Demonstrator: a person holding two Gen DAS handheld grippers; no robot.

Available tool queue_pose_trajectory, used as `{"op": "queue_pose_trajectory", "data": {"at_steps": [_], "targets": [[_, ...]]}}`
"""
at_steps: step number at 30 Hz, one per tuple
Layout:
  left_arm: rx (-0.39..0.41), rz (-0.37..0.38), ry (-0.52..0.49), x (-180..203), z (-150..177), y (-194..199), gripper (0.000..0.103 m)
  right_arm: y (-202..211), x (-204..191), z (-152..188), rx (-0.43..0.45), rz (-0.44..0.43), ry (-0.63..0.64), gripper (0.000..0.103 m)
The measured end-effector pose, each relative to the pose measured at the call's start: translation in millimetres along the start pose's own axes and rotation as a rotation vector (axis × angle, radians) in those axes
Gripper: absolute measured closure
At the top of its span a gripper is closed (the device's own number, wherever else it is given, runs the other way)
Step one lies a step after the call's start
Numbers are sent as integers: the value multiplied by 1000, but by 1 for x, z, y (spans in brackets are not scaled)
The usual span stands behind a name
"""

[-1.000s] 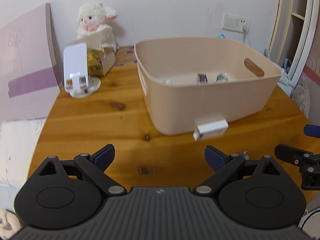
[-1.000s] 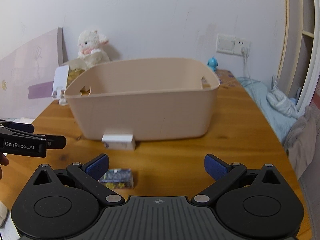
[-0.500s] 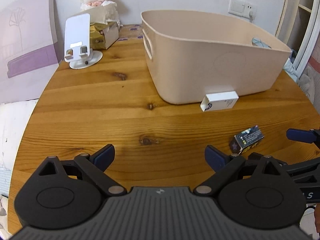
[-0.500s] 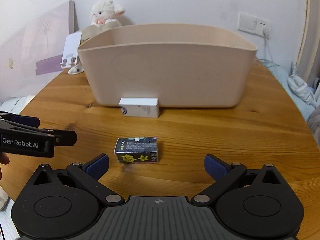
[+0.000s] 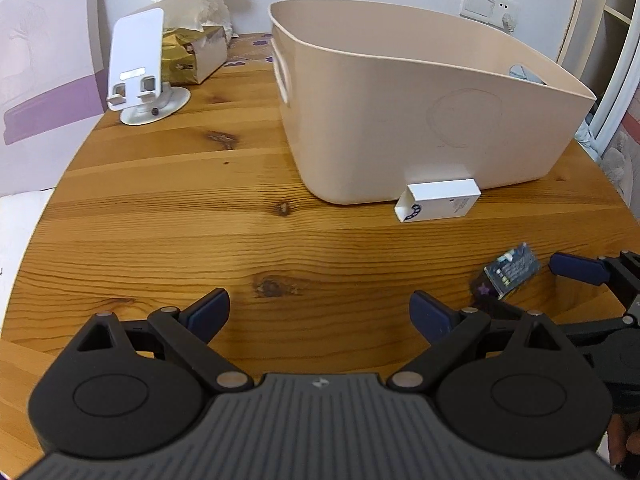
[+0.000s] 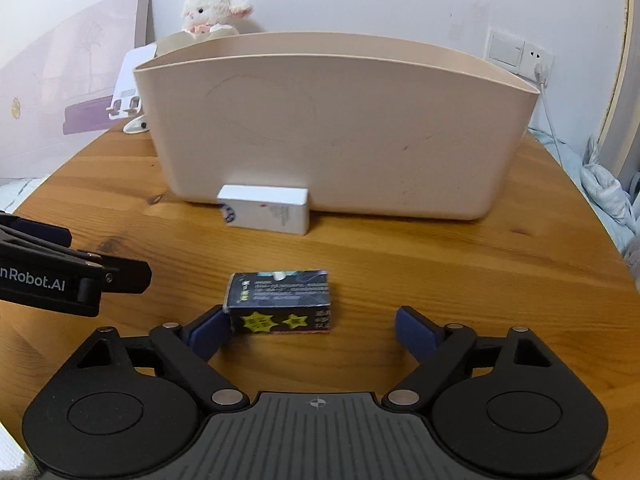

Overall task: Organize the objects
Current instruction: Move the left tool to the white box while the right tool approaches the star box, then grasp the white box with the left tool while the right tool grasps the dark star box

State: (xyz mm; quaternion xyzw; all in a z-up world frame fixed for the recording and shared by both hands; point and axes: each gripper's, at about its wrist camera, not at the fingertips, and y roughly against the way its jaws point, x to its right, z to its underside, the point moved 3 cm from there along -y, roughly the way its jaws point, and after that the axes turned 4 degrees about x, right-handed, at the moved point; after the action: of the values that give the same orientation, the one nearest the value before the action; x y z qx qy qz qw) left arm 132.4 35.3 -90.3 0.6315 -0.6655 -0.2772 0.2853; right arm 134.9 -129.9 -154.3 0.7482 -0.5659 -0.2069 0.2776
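**Dark box sits off-centre in my right claw, long axis across the gap**

Right claw (image 6: 314,330): fingers spread wide, holding nothing. The dark box (image 6: 280,302) lies on the desk (image 6: 460,276) just ahead of it, inside the gap but pushed to the left: its left end touches, or nearly touches, the left pad (image 6: 208,334), while the right pad stands well apart from its right end. Long axis runs left–right, i.e. along the closing direction, not across it.

Left claw (image 5: 318,310): also wide open and empty, over bare desk. In its view the dark box (image 5: 506,276) is off to the right, near the right claw's pad, so the right claw is clearly the nearer one.

The white box (image 6: 266,209) lies farther off, touching the bin (image 6: 336,128) at its near wall, long axis also left–right.

Judgement: closing now would grip the dark box lengthwise, with the left pad landing first and shoving it right. I'd shift the claw a little left to centre it, or turn the wrist to take the short side.
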Motion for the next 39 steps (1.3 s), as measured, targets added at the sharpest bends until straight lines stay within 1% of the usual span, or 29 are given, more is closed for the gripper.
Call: {"op": "queue_pose_trajectory", "data": {"at_steps": [3,10,14,17,21,28,34,36,37,39], "targets": [[-3,13,7,6,-3,-7,6,-4,13,-3,9,7,-5,20],[-3,60,23,25,-15,-22,6,-18,41,-12,11,20,-17,21],[2,73,31,37,-24,-30,6,-26,54,-16,15,24,-21,21],[11,69,28,45,-29,-37,6,-29,63,-18,23,20,-18,21],[12,94,44,56,-35,-45,6,-34,72,-20,33,12,-11,21],[44,53,48,70,-42,-56,5,-38,80,-23,64,13,-14,21],[66,4,35,77,-42,-61,5,-36,81,-21,80,14,-16,22],[73,-9,35,79,-41,-62,6,-34,80,-21,81,11,-20,27],[77,-18,34,79,-41,-62,7,-33,79,-21,82,12,-19,28],[82,-39,31,79,-41,-62,12,-32,76,-21,83,7,-14,35]]}}
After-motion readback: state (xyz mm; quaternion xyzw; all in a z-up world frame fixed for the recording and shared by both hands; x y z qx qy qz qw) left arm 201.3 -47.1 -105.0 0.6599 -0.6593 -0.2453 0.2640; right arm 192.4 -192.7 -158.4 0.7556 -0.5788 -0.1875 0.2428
